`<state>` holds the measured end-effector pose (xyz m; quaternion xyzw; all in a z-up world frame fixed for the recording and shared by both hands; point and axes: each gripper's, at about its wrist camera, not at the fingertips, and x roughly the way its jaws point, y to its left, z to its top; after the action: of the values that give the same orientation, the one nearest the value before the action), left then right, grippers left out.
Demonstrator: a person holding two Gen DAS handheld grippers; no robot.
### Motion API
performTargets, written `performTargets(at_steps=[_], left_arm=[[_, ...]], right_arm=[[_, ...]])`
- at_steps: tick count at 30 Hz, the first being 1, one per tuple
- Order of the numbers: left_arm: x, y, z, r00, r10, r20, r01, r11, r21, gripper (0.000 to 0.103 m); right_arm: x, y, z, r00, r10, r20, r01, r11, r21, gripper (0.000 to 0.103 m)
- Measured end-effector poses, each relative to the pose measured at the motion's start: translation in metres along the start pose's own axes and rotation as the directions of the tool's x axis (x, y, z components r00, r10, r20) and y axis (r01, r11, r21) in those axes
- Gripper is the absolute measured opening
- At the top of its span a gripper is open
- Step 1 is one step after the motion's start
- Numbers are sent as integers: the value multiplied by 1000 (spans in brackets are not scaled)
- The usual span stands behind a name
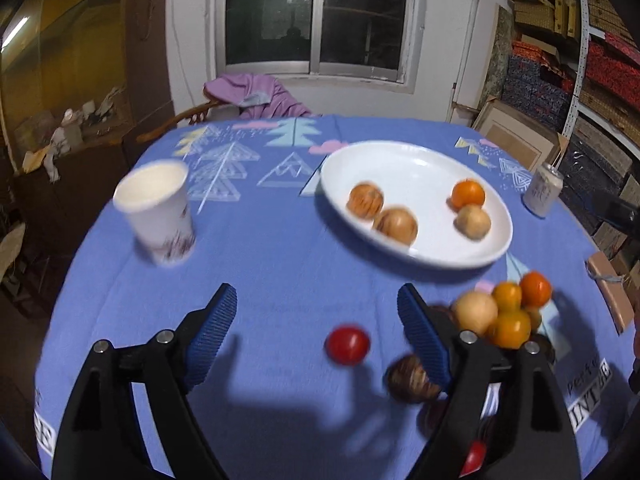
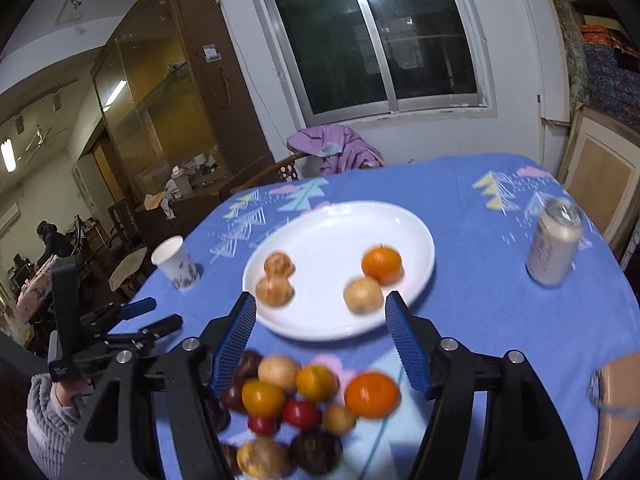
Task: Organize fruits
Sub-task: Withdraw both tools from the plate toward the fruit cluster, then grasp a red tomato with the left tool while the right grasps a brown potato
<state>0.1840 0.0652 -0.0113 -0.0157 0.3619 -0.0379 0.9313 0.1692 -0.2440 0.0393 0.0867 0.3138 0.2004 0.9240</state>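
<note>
A white plate (image 1: pixel 416 168) (image 2: pixel 340 220) on the blue tablecloth holds an orange fruit (image 1: pixel 468 194) and three tan-brown ones (image 1: pixel 396 226). A loose pile of orange, yellow, tan, red and dark fruits (image 1: pixel 504 312) (image 2: pixel 312 400) lies on the cloth in front of the plate. My left gripper (image 1: pixel 316 294) (image 2: pixel 162 312) is open above the cloth, left of the pile. A small red fruit (image 1: pixel 347 345) and a brown fruit (image 1: pixel 412 378) lie by its right finger, untouched. My right gripper (image 2: pixel 320 300) is open above the pile, gripping nothing.
A white paper cup (image 1: pixel 160 216) (image 2: pixel 176 264) stands left of the plate and a drink can (image 1: pixel 542 194) (image 2: pixel 554 248) to its right. A brown box (image 1: pixel 612 292) sits at the table's right edge. A chair with purple cloth (image 1: pixel 256 94) stands behind the table.
</note>
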Motion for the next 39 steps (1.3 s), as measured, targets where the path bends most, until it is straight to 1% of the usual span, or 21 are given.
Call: performTargets(at_steps=[3, 6, 9, 14, 17, 20, 24, 28, 29, 30, 31, 33, 38, 39], left_arm=[[0, 7, -23, 1000, 9, -26, -10, 1000, -27, 81], [3, 6, -30, 999, 26, -22, -27, 999, -27, 81], [8, 3, -32, 999, 40, -19, -41, 999, -5, 81], [19, -8, -34, 998, 59, -34, -57, 997, 54, 82], [26, -16, -33, 997, 64, -54, -59, 994, 89, 83], [31, -19, -29, 996, 66, -59, -61, 993, 97, 83], [42, -19, -25, 994, 59, -88, -51, 994, 92, 83], [47, -19, -23, 994, 42, -100, -34, 996, 81, 83], [47, -19, -23, 994, 40, -100, -32, 996, 81, 82], [48, -20, -23, 994, 33, -99, -25, 996, 82, 78], [48, -19, -23, 995, 27, -101, -19, 996, 82, 72], [51, -21, -23, 994, 13, -111, -4, 996, 84, 66], [52, -22, -22, 993, -21, -113, 30, 997, 75, 62], [52, -22, -22, 993, -26, -115, 35, 997, 76, 57]], right_arm=[[-11, -11, -30, 999, -41, -2, 41, 999, 16, 70], [-13, -25, -49, 998, -59, -30, 61, 997, 51, 71], [-11, -34, -53, 996, -73, -46, 76, 994, 74, 72], [-8, -35, -54, 996, -70, -53, 75, 993, 91, 85], [-4, -32, -58, 995, -68, -69, 74, 994, 83, 85], [1, -29, -60, 994, -62, -91, 69, 995, 78, 85], [9, -25, -65, 991, -54, -125, 64, 995, 74, 85], [13, -25, -68, 987, -59, -146, 70, 995, 73, 86], [14, -26, -68, 987, -58, -151, 71, 995, 77, 88], [15, -27, -69, 986, -60, -154, 73, 994, 81, 90], [16, -27, -70, 986, -65, -155, 78, 993, 84, 92], [18, -29, -70, 984, -69, -163, 84, 993, 86, 92], [23, -31, -73, 981, -56, -186, 77, 991, 107, 92], [23, -31, -73, 981, -55, -186, 76, 991, 110, 92]])
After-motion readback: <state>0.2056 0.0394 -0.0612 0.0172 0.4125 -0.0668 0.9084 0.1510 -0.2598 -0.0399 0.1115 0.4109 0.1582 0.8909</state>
